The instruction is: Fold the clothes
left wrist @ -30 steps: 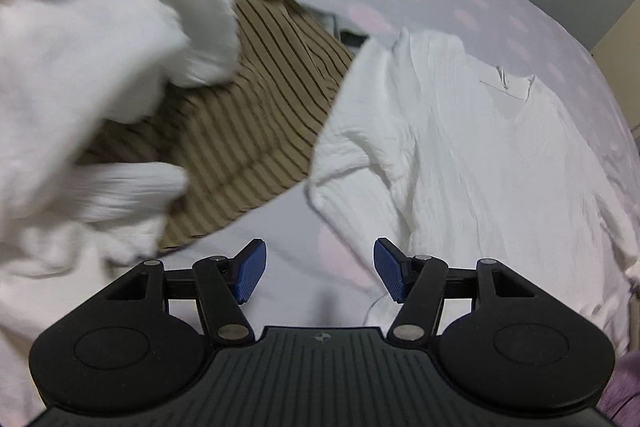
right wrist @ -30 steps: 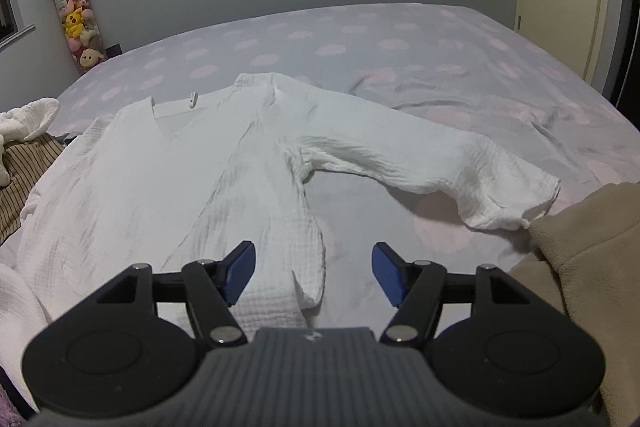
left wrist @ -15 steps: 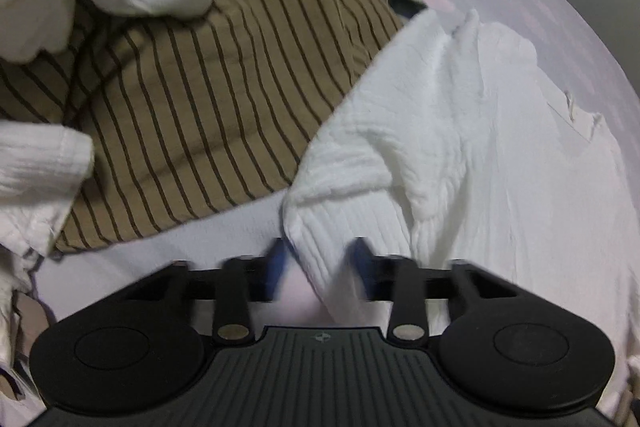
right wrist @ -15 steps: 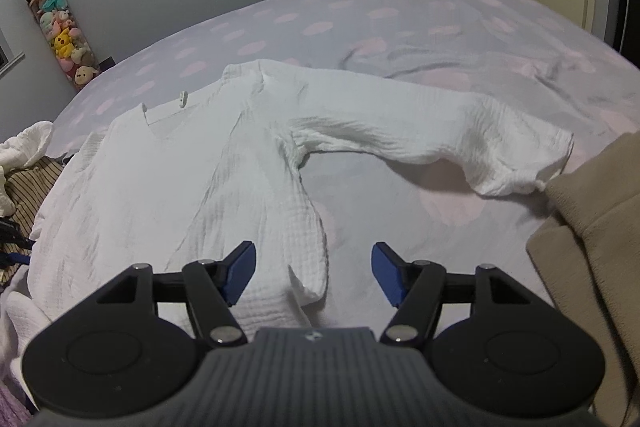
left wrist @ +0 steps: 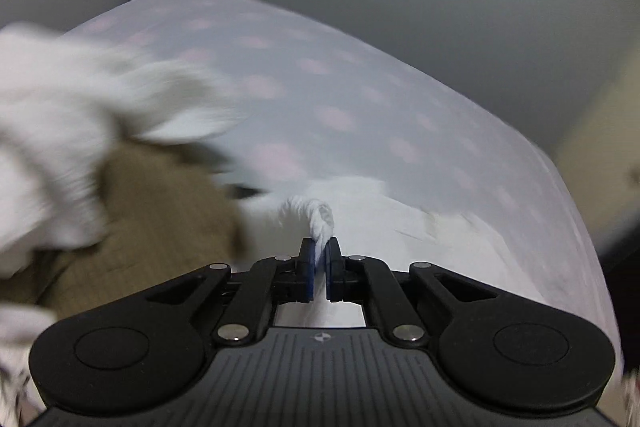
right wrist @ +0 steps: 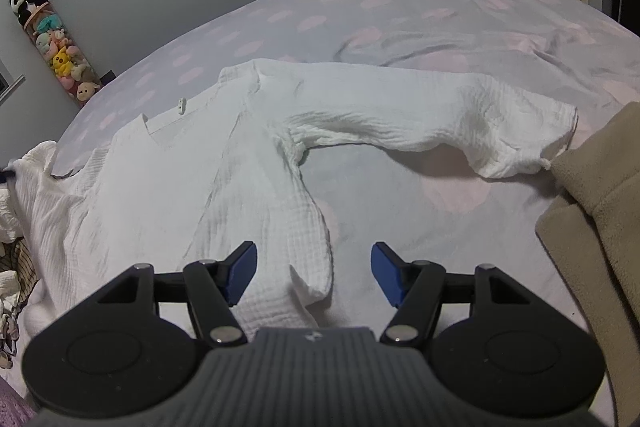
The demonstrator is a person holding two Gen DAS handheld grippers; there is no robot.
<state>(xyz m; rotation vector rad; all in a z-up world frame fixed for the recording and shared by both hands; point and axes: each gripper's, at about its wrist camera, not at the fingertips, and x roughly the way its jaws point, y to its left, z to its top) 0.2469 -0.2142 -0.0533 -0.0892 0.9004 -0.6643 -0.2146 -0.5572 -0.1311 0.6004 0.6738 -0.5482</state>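
Note:
A white crinkled shirt lies spread on the dotted bedsheet, its right sleeve stretched out toward the right. My left gripper is closing tight on a bunched bit of the white shirt that sticks up between the blue pads, raised above the bed; this view is blurred. My right gripper is open low over the shirt's lower hem corner. The fabric lies between its blue fingers, which do not touch it.
A tan fleece garment lies at the right edge of the bed. A brown striped garment and a heap of white clothes lie at the left. A tube of plush toys stands by the far wall.
My left gripper went from open to shut on the edge of the white shirt and rose with it, now facing the far wall. My right gripper rolled a little and stayed open.

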